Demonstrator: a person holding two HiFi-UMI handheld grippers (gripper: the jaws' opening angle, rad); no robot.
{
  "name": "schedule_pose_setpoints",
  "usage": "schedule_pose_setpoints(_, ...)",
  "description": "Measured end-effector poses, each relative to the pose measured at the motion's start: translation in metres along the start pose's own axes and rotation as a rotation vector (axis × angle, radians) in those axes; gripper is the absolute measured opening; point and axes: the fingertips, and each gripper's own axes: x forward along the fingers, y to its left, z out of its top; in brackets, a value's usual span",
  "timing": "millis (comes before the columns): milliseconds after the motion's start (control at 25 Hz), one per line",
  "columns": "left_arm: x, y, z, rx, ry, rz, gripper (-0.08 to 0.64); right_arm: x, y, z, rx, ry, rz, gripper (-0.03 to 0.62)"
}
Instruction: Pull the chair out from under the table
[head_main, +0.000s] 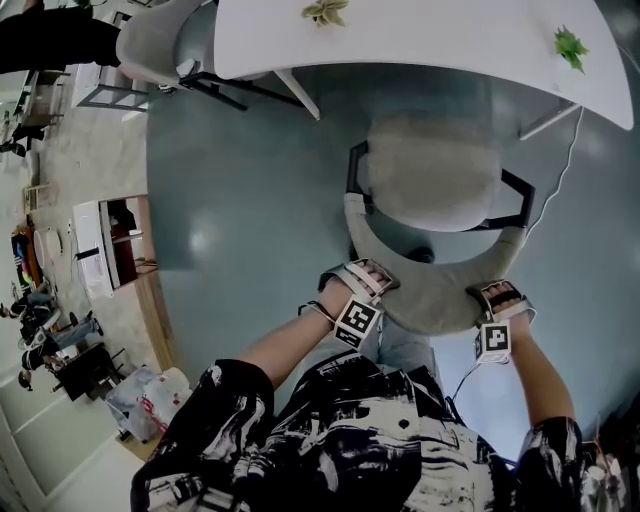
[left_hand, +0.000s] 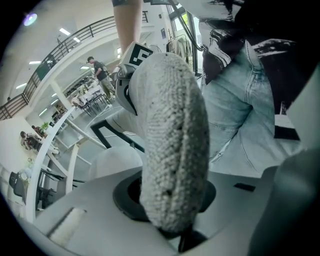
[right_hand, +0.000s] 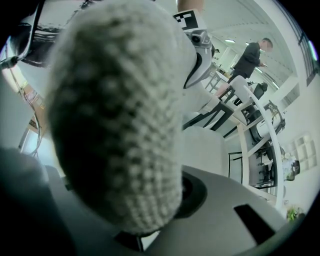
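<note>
The chair stands out from the white table (head_main: 420, 45), its round grey seat (head_main: 432, 172) in full view and black arm frames at both sides. My left gripper (head_main: 368, 281) is shut on the left part of the curved, knit-covered backrest (head_main: 430, 298). My right gripper (head_main: 500, 297) is shut on the backrest's right part. In the left gripper view the backrest's edge (left_hand: 172, 145) fills the middle and runs down between the jaws. The right gripper view shows the backrest (right_hand: 120, 125) just as close. Both sets of pads are hidden behind the fabric.
Two small green plants (head_main: 325, 12) (head_main: 570, 45) sit on the table. A second grey chair (head_main: 160, 42) stands at its left end. A white cable (head_main: 562, 178) hangs off the table's right edge. A wooden shelf unit (head_main: 112, 245) lies to the left. My legs are directly behind the backrest.
</note>
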Motion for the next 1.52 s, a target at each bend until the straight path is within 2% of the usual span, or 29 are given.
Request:
schedule_pose_setpoints(160,0.003,-0.002,0.000,0.008,-0.010,-0.025,0.095,0.002,0.000,-0.001,-0.018,0.004,-0.014,0.094)
schedule_pose_setpoints(240,0.001,-0.006,-0.002,-0.008,-0.022,-0.050,0.137,0.001,0.002,-0.002,-0.048,0.008,-0.006,0.121)
schedule_pose_setpoints(360,-0.016,-0.010,-0.015,-0.074,-0.029,-0.084,0.214,-0.015,0.013,-0.006,-0.054,-0.019,0.040,0.241)
schedule_pose_setpoints(440,-0.043,-0.006,-0.028,-0.131,-0.028,-0.092,0.221,-0.037,0.018,-0.015,-0.068,-0.041,0.048,0.245)
schedule_pose_setpoints(520,-0.080,0.004,-0.039,-0.186,-0.035,-0.078,0.195,-0.074,0.004,-0.025,-0.058,-0.038,0.025,0.226)
schedule_pose_setpoints(600,-0.121,0.035,-0.045,-0.286,-0.072,0.013,0.168,-0.121,-0.040,-0.028,0.047,-0.042,-0.088,0.213)
schedule_pose_setpoints(680,-0.168,0.090,-0.042,-0.428,-0.159,0.191,0.163,-0.172,-0.109,-0.025,0.251,-0.106,-0.259,0.193)
schedule_pose_setpoints(720,-0.195,0.122,-0.036,-0.497,-0.223,0.294,0.158,-0.200,-0.148,-0.019,0.367,-0.176,-0.351,0.182)
schedule_pose_setpoints(800,-0.253,0.188,-0.019,-0.592,-0.372,0.487,0.148,-0.257,-0.226,0.000,0.582,-0.390,-0.520,0.157)
schedule_pose_setpoints(880,-0.310,0.244,0.005,-0.606,-0.513,0.622,0.126,-0.316,-0.297,0.022,0.748,-0.635,-0.644,0.125)
schedule_pose_setpoints(920,-0.335,0.268,0.018,-0.597,-0.576,0.664,0.116,-0.344,-0.329,0.032,0.795,-0.737,-0.692,0.120)
schedule_pose_setpoints(960,-0.357,0.289,0.028,-0.589,-0.631,0.694,0.104,-0.368,-0.355,0.040,0.825,-0.814,-0.737,0.114)
schedule_pose_setpoints(1040,-0.393,0.323,0.043,-0.593,-0.717,0.744,0.097,-0.407,-0.393,0.049,0.860,-0.896,-0.837,0.073)
schedule_pose_setpoints(1120,-0.419,0.346,0.051,-0.627,-0.776,0.790,0.077,-0.430,-0.416,0.053,0.889,-0.919,-0.927,0.049)
schedule_pose_setpoints(1200,-0.434,0.358,0.055,-0.667,-0.813,0.822,0.046,-0.440,-0.424,0.055,0.941,-0.932,-0.975,0.033)
schedule_pose_setpoints(1320,-0.439,0.362,0.061,-0.692,-0.813,0.840,0.024,-0.442,-0.422,0.059,1.015,-0.951,-0.990,0.011)
schedule_pose_setpoints(1520,-0.432,0.358,0.062,-0.725,-0.797,0.853,0.006,-0.436,-0.409,0.066,1.058,-0.954,-0.964,0.002)
